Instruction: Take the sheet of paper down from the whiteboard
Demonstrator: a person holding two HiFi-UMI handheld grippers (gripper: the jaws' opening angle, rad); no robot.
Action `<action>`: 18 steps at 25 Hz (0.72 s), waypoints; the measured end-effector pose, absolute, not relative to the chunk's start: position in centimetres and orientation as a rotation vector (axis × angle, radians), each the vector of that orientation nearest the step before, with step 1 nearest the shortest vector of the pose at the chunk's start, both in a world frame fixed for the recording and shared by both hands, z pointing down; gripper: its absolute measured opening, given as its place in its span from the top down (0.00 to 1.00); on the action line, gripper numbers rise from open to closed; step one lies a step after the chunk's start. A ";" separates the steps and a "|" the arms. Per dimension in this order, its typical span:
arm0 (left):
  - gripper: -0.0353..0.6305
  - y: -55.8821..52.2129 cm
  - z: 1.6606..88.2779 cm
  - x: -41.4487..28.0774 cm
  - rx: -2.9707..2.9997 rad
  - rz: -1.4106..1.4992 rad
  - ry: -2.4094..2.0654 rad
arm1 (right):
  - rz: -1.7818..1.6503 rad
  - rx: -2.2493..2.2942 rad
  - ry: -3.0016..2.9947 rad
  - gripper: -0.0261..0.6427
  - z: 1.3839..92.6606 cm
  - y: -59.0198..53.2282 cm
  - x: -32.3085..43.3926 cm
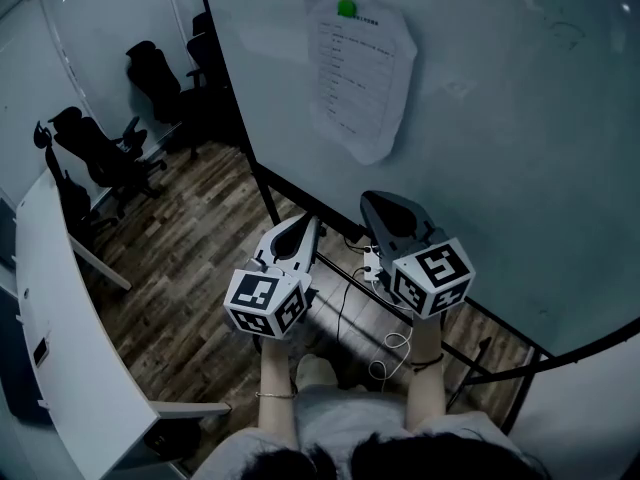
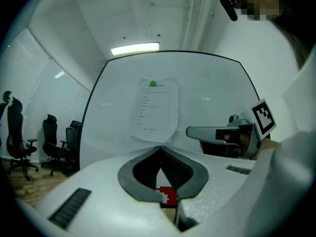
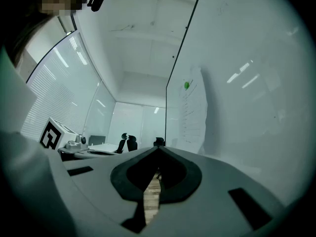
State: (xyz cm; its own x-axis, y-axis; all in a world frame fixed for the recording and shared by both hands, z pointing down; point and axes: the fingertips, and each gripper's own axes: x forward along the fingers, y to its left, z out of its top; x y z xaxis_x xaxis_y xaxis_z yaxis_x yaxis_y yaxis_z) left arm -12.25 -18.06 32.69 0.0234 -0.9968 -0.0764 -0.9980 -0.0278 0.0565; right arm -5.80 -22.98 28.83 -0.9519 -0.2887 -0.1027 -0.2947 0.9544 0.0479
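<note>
I hold the left gripper (image 1: 308,226) and the right gripper (image 1: 372,202) clenched, nothing between the jaws, both clear of the whiteboard (image 1: 500,118). The sheet of paper (image 1: 360,73) hangs on it above them, pinned by a green magnet (image 1: 346,8).

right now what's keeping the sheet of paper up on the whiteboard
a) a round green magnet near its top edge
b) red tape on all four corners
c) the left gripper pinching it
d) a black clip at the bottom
A: a round green magnet sits near the top edge of the sheet of paper on the whiteboard, and no tape, clip or gripper is on the sheet.
</note>
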 end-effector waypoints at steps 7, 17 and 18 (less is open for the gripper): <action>0.94 -21.7 30.7 -13.9 -2.303 0.162 2.058 | 0.133 -0.572 2.961 0.96 27.0 -25.7 -6.7; 0.94 -25.8 27.9 -15.9 -2.360 0.114 1.883 | 0.157 -0.763 2.860 0.96 24.9 -28.3 -6.9; 0.94 -26.2 27.3 -16.0 -2.361 0.111 1.866 | 0.160 -0.779 2.849 0.96 24.7 -28.5 -6.8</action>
